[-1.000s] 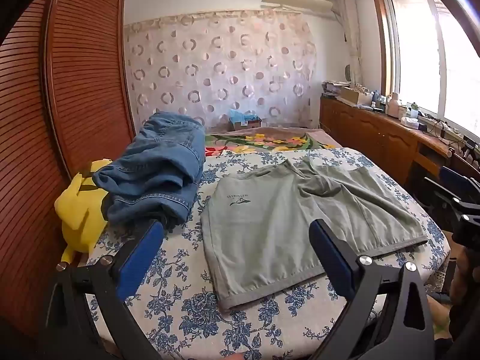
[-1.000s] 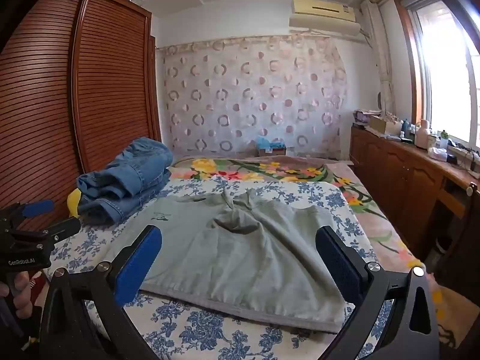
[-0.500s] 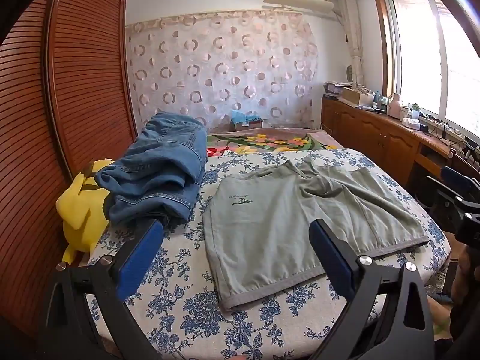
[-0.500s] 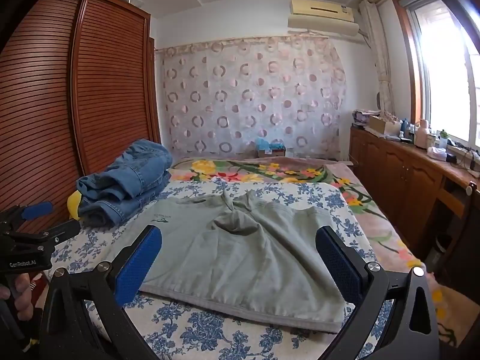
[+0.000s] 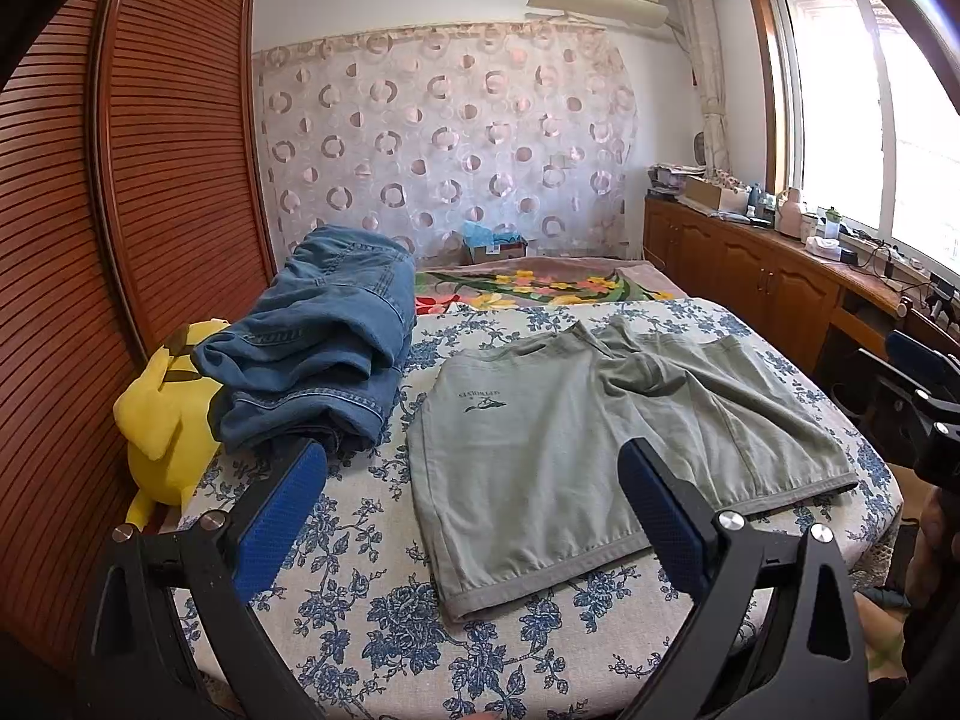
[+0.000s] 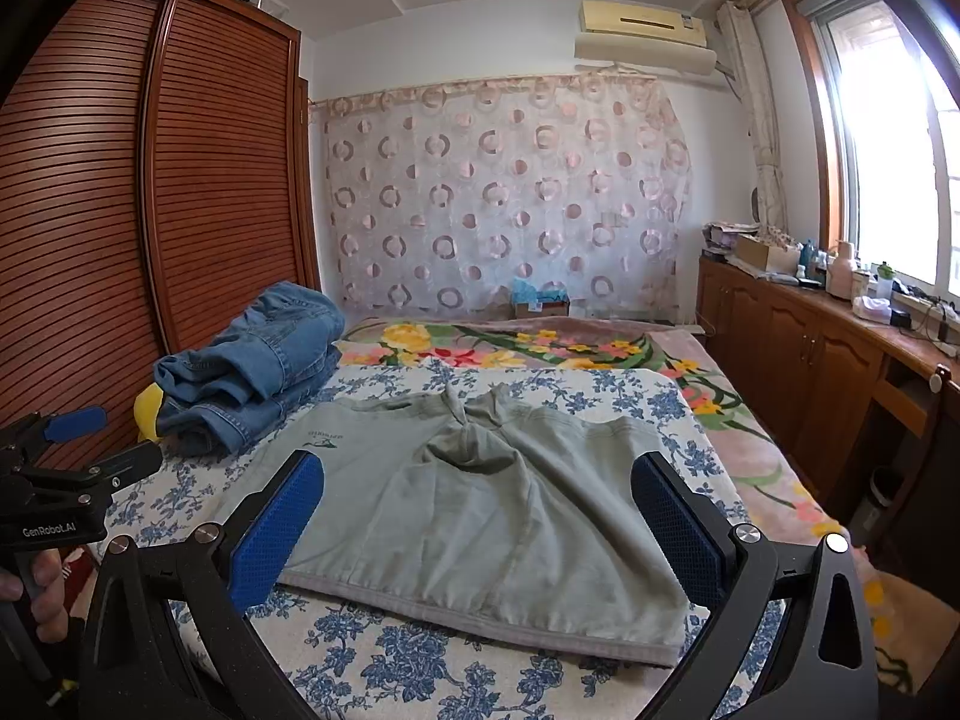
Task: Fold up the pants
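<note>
Grey-green shorts [image 5: 576,450] lie spread flat on the blue-flowered bed sheet [image 5: 360,588], waistband toward me and a small dark logo on the left leg. They also show in the right wrist view [image 6: 480,498]. My left gripper [image 5: 474,510] is open and empty, held above the near left part of the shorts. My right gripper [image 6: 480,516] is open and empty, above the near hem. The left gripper also shows at the left edge of the right wrist view [image 6: 66,468].
A pile of blue jeans [image 5: 324,348] lies at the bed's left, next to a yellow plush toy [image 5: 162,414]. A slatted wooden wardrobe [image 5: 120,210] stands left, a wooden counter [image 5: 780,276] with bottles right. A flowered blanket [image 6: 540,342] lies behind.
Both views have shifted very slightly; the shorts have not moved and both grippers stay open.
</note>
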### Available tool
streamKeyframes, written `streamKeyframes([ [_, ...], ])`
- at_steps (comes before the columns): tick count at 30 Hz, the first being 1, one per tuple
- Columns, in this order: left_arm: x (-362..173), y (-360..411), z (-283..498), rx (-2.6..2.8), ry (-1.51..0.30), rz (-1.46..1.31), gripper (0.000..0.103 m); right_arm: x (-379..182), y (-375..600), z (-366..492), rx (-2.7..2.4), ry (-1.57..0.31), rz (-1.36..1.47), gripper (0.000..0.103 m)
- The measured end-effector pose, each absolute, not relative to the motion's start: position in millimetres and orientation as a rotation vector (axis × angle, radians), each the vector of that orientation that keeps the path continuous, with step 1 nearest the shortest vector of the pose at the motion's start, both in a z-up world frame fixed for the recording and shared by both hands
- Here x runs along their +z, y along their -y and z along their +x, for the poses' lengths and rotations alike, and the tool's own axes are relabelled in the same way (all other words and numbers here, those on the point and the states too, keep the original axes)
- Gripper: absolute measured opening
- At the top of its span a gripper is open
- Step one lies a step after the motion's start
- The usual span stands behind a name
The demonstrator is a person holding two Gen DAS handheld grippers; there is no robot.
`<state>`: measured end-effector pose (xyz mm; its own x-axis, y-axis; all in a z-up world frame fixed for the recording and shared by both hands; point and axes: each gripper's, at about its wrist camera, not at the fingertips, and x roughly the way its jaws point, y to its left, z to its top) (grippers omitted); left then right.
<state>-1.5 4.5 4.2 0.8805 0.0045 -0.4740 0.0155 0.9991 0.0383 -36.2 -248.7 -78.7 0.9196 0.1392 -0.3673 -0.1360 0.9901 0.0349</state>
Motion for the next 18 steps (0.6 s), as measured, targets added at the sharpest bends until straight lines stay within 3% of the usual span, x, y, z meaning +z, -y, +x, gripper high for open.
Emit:
streamKeyframes([
  [18, 6.3, -8.2, -3.4, -0.004, -0.496, 0.044, 0.098, -78.1, 248.8, -38.6, 0.140, -0.380, 0.007, 0.102],
])
